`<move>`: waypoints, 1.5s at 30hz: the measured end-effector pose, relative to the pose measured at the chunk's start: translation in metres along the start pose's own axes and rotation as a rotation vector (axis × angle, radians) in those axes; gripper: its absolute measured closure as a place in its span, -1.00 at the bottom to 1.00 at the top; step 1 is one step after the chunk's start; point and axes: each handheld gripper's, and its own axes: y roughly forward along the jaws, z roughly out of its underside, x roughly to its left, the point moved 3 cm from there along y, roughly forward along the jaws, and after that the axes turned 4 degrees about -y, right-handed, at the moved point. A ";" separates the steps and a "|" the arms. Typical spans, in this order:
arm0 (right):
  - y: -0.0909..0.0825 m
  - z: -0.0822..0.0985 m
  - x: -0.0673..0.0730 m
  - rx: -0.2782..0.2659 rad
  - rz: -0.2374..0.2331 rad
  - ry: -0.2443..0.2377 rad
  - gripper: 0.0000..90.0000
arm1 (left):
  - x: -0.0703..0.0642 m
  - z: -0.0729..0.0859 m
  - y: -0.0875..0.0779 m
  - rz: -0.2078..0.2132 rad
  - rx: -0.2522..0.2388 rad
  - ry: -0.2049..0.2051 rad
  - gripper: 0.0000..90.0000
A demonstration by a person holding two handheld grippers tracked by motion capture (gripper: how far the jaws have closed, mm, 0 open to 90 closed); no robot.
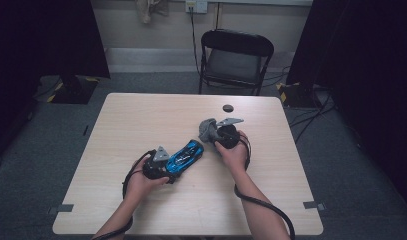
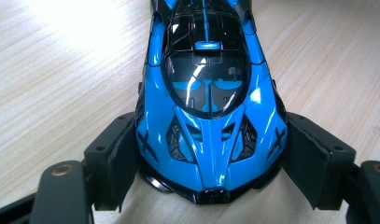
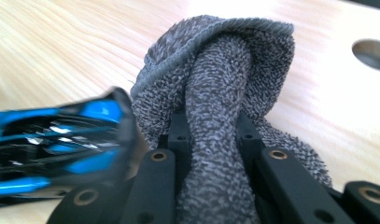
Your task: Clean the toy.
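A blue and black toy car (image 1: 187,154) lies on the wooden table (image 1: 141,120), pointing up and to the right. My left gripper (image 1: 171,169) is shut on its near end. In the left gripper view both pads press the flanks of the car (image 2: 208,93), with my left gripper (image 2: 211,161) around its low nose. My right gripper (image 1: 214,134) sits just beyond the car's far end, shut on a grey terry cloth (image 1: 207,130). In the right gripper view the cloth (image 3: 215,70) bunches up between the jaws of my right gripper (image 3: 214,135), and the car (image 3: 61,144) shows blurred at the left, close beside it.
A dark round hole (image 1: 228,108) is set in the table near its far edge, also visible as the hole (image 3: 372,52) in the right gripper view. A black folding chair (image 1: 236,55) stands behind the table. Dark curtains hang on both sides.
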 end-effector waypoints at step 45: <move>0.012 0.003 0.136 -0.012 -0.320 -0.213 0.63 | 0.000 0.000 0.000 -0.005 -0.006 -0.006 -0.46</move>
